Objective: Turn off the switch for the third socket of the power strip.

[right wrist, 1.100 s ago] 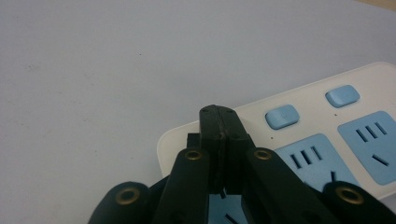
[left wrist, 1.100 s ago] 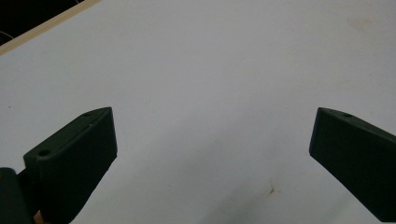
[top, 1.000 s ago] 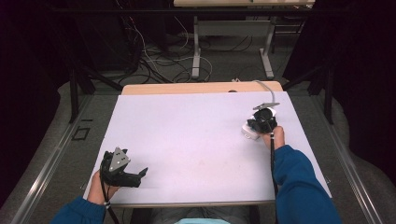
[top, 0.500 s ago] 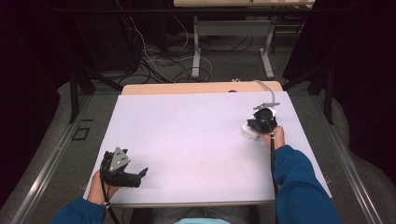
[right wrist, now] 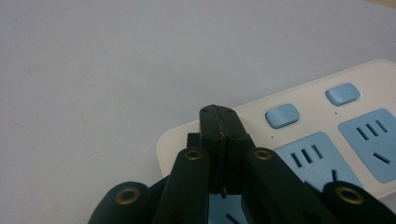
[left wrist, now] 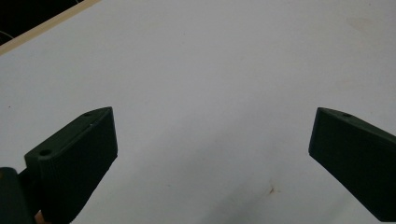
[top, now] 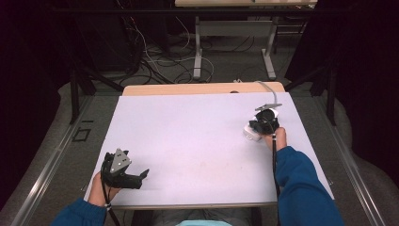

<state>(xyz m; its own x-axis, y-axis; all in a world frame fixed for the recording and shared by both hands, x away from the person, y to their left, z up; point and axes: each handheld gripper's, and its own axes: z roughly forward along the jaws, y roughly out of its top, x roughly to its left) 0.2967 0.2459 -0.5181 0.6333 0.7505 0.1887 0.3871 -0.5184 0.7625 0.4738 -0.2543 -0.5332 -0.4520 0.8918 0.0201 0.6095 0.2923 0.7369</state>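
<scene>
One power strip (right wrist: 327, 135) runs rightward from the closed right tool (right wrist: 219, 126).

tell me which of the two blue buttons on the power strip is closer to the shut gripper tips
The left blue button, in the right gripper view. It sits just right of the right gripper tips on the power strip; the other button lies farther right.

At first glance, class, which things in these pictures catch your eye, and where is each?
A white power strip with blue sockets and switches lies at the table's far right, the right gripper shut just over it. The left gripper sits at the near left corner, jaws wide apart over bare tabletop.
</scene>
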